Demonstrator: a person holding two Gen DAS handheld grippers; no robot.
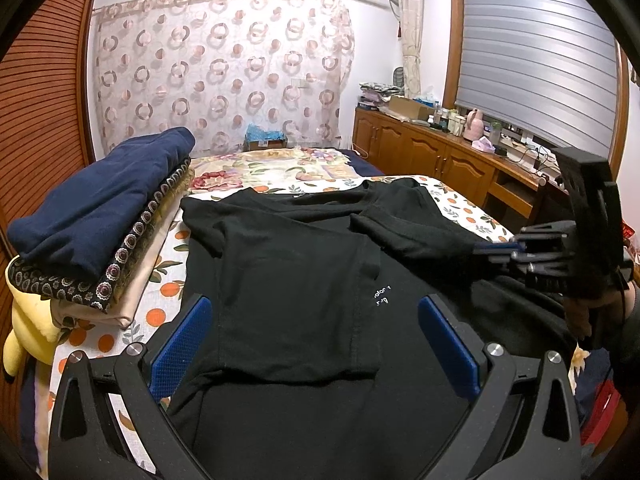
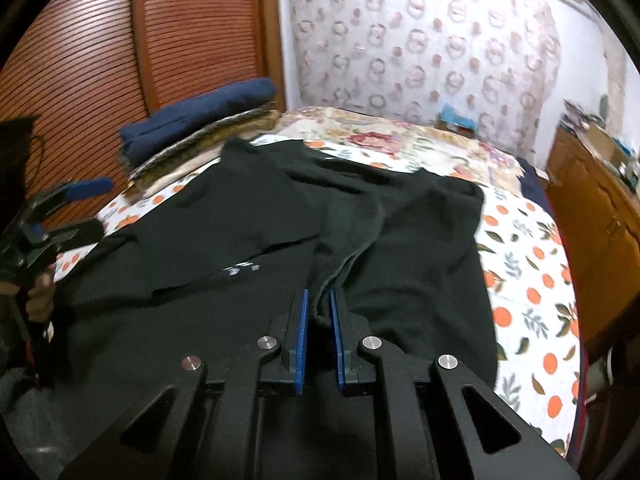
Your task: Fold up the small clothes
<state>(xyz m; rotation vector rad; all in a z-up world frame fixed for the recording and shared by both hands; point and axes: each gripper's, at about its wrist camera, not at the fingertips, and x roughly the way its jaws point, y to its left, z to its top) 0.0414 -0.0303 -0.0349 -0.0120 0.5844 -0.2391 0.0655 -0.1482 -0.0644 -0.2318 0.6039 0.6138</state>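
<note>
Bed point(image 2: 532, 264): right claw point(image 2: 319, 312) pinching black shirt point(image 2: 420, 248) fold; left claw point(image 1: 316, 344) spread above.

Two hand-held grippers share one build: matte black frames with triangular cut-outs, round silver screw heads at the linkage pivots, and flat blue finger pads with a fine mesh texture. The left gripper point(image 1: 314, 340) shows four screws across its arms; the right gripper point(image 2: 319, 316) shows the same. A thin black cable runs beside the hand point(image 2: 38, 294) gripping the left handle.
</note>
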